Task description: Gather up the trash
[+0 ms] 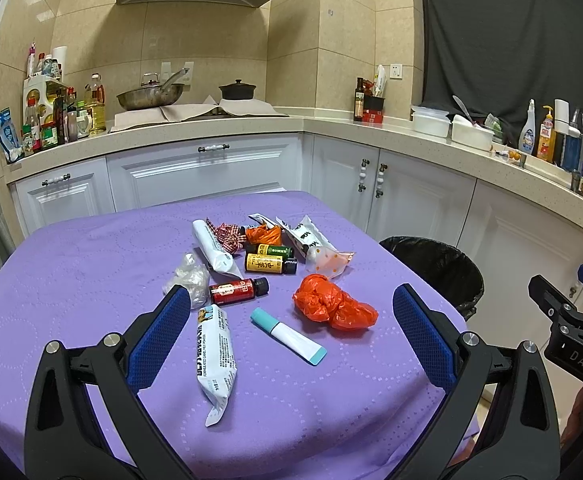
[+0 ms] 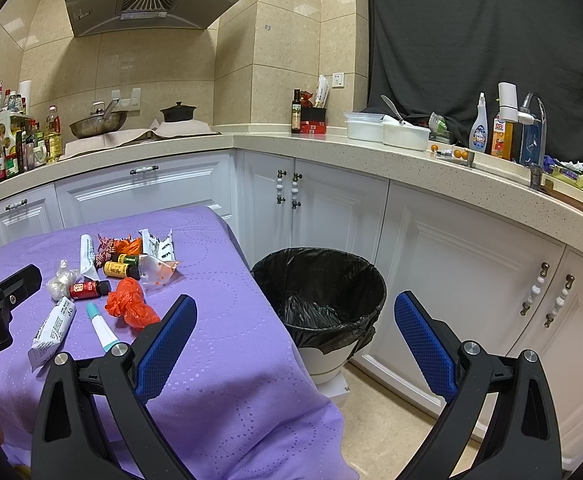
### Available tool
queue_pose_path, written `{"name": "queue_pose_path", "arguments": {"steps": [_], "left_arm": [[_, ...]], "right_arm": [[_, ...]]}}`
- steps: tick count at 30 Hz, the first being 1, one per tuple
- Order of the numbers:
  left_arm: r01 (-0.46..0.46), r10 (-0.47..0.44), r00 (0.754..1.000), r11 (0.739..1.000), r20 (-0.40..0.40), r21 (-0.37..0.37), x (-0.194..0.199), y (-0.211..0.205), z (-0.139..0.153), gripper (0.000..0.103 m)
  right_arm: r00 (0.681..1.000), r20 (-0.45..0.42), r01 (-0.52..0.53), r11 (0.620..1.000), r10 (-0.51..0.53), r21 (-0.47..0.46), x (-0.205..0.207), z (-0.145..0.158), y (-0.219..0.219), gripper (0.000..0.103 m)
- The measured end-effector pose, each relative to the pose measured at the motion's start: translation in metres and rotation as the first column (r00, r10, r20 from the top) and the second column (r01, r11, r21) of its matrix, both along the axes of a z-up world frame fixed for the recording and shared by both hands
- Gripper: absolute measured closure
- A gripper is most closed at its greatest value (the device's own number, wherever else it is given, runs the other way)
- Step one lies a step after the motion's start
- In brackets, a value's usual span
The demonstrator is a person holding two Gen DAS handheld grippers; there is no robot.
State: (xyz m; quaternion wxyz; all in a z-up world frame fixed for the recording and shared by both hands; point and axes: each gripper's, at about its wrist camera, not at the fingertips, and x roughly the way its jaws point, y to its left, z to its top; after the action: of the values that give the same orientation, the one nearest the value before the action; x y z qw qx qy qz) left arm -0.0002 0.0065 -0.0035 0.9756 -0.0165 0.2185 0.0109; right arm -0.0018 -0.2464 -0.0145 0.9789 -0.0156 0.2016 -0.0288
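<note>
We're hovering over the purple-clothed table (image 1: 91, 280), and every scrap still sits on it, so the collecting looks barely begun. Sweeping left to right with the red bottle (image 1: 237, 290) as our anchor: just left of it lies a crumpled clear plastic wad (image 1: 189, 278); below it, toward us, the white milk-powder sachet (image 1: 215, 360). Behind the red bottle we have a white tube (image 1: 213, 246), a checked ribbon (image 1: 227, 236), a yellow bottle (image 1: 269, 264) and a green bottle (image 1: 275, 250), with an orange wrapper (image 1: 263, 234) tucked further back. Right of the red bottle there's the teal-capped tube (image 1: 287, 336), then the crumpled orange bag (image 1: 333, 304), and behind that a white torn packet (image 1: 305, 236) and a dotted clear wrapper (image 1: 331, 264).

Our left gripper (image 1: 291, 332) is spread wide and grasping nothing, poised above the teal-capped tube. Our right gripper (image 2: 295, 336) is likewise released and empty, held off the table's right edge, facing the bin.

The black-lined trash bin (image 2: 323, 304) stands on the floor well right of the red bottle, beside the table; as far as we can see its liner holds nothing. So it's all left to do.
</note>
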Motion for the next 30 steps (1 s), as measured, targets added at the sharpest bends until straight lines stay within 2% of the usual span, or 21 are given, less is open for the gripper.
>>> {"name": "queue_pose_path", "arguments": {"steps": [30], "left_arm": [[-0.001, 0.001, 1.000, 1.000, -0.002, -0.003, 0.0005, 0.0005, 0.0014, 0.004]], "right_arm": [[1.000, 0.000, 0.000, 1.000, 0.000, -0.001, 0.0008, -0.0007, -0.0006, 0.007]]}}
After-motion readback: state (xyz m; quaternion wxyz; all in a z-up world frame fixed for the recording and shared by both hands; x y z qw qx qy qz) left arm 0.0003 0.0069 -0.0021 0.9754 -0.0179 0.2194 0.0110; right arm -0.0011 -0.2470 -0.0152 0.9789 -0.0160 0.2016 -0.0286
